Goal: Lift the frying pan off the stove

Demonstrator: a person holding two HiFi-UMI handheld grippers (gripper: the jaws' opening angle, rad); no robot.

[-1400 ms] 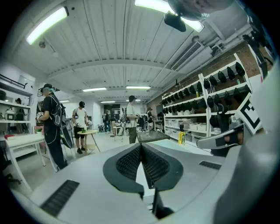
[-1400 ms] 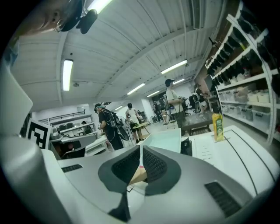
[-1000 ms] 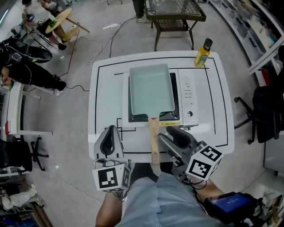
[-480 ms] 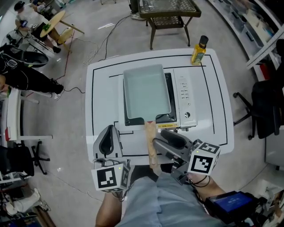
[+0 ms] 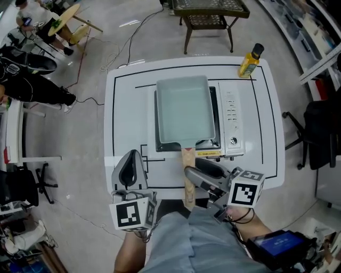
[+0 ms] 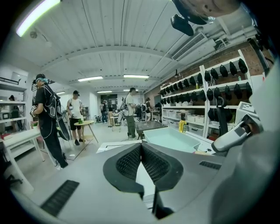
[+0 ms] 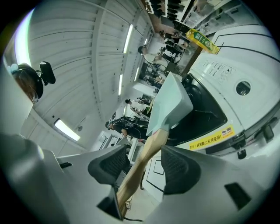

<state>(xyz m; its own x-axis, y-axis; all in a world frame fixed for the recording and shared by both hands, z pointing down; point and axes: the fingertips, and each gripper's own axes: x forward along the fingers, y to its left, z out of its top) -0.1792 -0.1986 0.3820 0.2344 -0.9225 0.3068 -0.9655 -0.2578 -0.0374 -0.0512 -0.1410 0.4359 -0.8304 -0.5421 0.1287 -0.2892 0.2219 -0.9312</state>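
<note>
A pale green rectangular frying pan sits on the black burner of a white tabletop stove. Its wooden handle points toward me, past the table's near edge. My right gripper is rolled on its side at the handle. In the right gripper view the handle runs between the pads, close to the left one; the jaws have just been opening and stand wide apart, not pressing it. My left gripper hovers over the table's near left part, shut and empty, with the pan ahead to its right.
The stove stands on a white table marked with black lines. A yellow oil bottle stands at its far right corner. Beyond are a dark metal table, a black office chair and people at the left.
The right gripper has rolled, sunk a little and closed in on the handle, its jaws now wider. The left gripper has shifted only slightly. The pan has not moved.
</note>
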